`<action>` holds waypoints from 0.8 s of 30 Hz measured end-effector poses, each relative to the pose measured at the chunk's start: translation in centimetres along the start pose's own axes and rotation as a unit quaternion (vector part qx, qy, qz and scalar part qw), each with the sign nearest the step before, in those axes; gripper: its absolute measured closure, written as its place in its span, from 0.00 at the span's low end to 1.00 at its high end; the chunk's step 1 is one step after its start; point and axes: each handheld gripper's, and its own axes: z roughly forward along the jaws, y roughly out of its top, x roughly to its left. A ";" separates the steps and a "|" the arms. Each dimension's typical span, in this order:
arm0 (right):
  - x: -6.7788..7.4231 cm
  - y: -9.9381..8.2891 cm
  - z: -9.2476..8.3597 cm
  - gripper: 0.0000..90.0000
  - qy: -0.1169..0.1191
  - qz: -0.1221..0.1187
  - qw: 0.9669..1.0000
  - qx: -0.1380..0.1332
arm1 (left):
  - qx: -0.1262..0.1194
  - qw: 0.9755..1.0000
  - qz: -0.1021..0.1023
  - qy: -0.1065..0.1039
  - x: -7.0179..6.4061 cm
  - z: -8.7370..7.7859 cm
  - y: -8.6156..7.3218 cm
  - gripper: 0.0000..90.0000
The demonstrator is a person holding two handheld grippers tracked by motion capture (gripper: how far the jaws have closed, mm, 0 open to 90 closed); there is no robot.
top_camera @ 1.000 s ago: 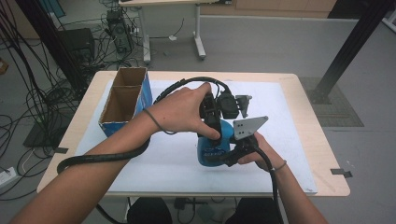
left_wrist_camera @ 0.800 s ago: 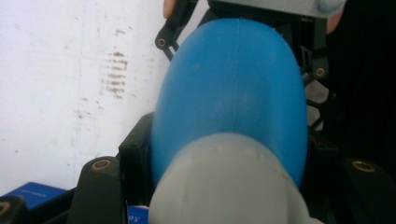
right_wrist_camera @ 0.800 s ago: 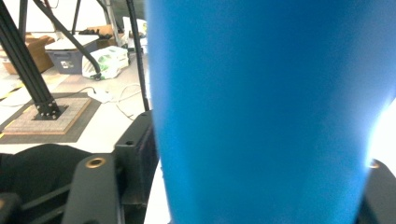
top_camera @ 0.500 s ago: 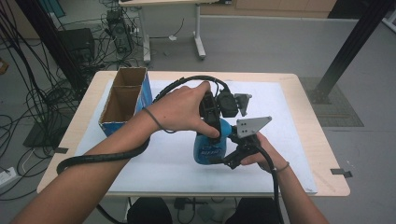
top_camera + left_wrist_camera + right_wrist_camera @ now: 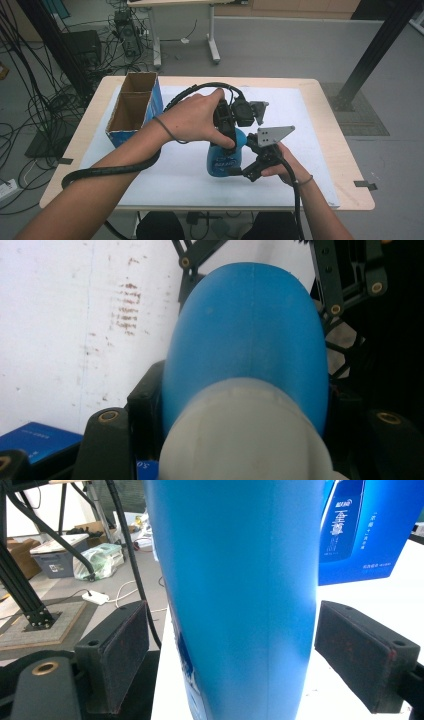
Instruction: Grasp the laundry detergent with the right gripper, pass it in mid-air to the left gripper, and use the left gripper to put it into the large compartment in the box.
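A blue bottle (image 5: 224, 159) with a whitish cap stands on the white mat (image 5: 300, 125) at the table's middle. My left gripper (image 5: 228, 131) comes down from above and is shut on its upper part, where the blue shoulder (image 5: 250, 335) and cap sit between the jaws. My right gripper (image 5: 246, 170) is level at the bottle's lower right side. Its jaws have just been opening. The bottle's body (image 5: 240, 590) is between them, but both pads (image 5: 120, 655) stand clear of it with a gap on each side.
An open cardboard box (image 5: 131, 107) with blue sides and two compartments stands at the mat's left end; its blue printed face (image 5: 360, 530) lies behind the bottle. Cables trail from both grippers across the mat. Table legs and cords stand on the floor beyond.
The right gripper's jaws have spread off the bottle's lower body. The left hand and the bottle have kept still.
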 end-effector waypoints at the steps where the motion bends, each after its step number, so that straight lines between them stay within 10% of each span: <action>1: 0.0 0.0 -0.1 0.16 0.001 0.000 1.000 0.001 | 0.002 1.000 -0.001 0.000 0.0 0.0 0.0 0.42; 24: 0.6 -0.6 -3.2 0.14 -0.026 0.003 1.000 0.000 | -0.010 1.000 -0.011 0.002 0.1 -0.4 -0.7 0.42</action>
